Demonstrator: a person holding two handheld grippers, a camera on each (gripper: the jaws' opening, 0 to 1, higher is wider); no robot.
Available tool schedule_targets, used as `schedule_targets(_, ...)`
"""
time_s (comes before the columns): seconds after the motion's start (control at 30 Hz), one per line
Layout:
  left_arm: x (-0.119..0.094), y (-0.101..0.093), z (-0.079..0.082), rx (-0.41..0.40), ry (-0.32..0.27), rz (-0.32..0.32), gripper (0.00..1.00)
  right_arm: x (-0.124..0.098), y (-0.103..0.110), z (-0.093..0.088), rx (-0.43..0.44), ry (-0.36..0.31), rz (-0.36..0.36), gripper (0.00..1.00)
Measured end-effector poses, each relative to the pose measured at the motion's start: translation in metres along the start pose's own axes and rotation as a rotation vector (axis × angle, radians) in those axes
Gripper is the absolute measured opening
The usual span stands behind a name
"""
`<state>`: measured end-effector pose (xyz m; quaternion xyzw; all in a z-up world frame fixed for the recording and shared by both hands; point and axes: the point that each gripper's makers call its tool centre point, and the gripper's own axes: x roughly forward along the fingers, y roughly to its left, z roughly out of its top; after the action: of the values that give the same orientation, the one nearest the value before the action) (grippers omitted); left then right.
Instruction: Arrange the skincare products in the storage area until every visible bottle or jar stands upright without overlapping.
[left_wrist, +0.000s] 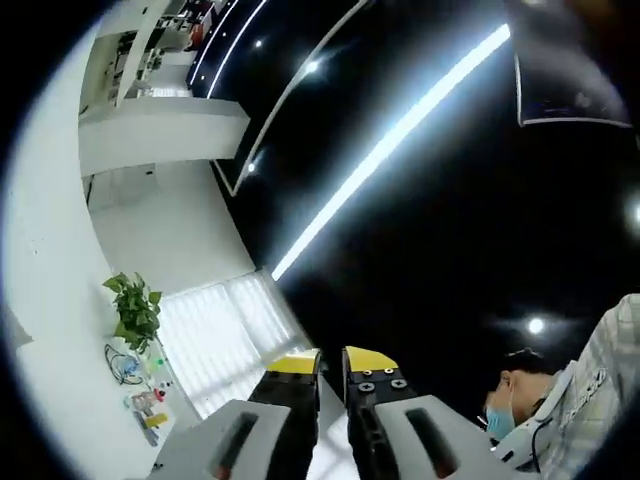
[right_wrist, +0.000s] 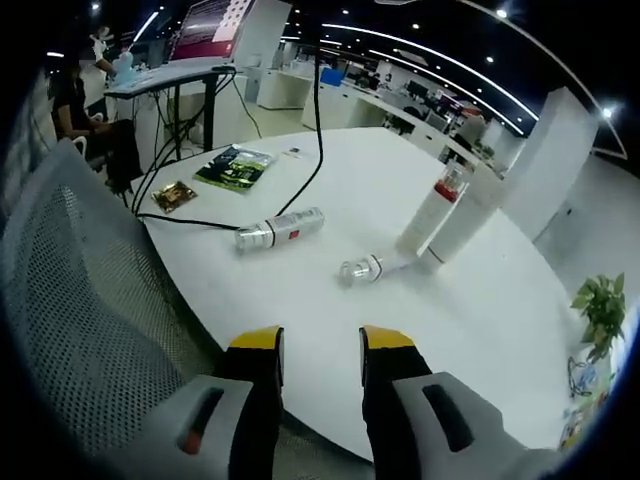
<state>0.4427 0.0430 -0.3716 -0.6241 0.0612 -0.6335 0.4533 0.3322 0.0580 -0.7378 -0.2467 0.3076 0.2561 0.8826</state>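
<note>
Ahead of the empty, narrowly parted right gripper, two bottles lie toppled on the white table and two tubes stand beyond, so righting remains, while the nearly closed left gripper points at the ceiling.

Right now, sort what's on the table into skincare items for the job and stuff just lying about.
Job items:
silver bottle lying on its side
small clear bottle lying on its side
white tube standing
red-necked bottle standing beside the tube

Lying about:
green packet
small gold packet
black cable
potted plant
mesh chair
</note>
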Motion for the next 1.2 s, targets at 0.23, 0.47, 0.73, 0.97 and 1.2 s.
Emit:
schedule_targets(0.23, -0.033, 0.024, -0.031, 0.12, 0.16, 0.23, 0.25, 0.0, 0.009, 0.004, 0.003, -0.015, 0.057, 0.28)
schedule_targets(0.47, -0.109, 0.09, -0.085, 0.266, 0.464, 0.626, 0.45, -0.007, 0.022, 0.011, 0.05, -0.048, 0.164, 0.28)
schedule_targets(0.73, -0.235, 0.17, -0.098, 0.432, 0.696, 1.124, 0.47, -0.008, 0.029, 0.011, -0.138, -0.065, 0.214, 0.3)
schedule_targets(0.97, -0.3, 0.218, -0.096, 0.48, 0.803, 1.387, 0.48, -0.011, 0.032, 0.005, -0.313, -0.064, 0.222, 0.31)
schedule_targets(1.2, -0.32, 0.265, -0.082, 0.551, 0.941, 1.507, 0.43, -0.009, 0.034, 0.001, -0.326, -0.089, 0.226, 0.31)
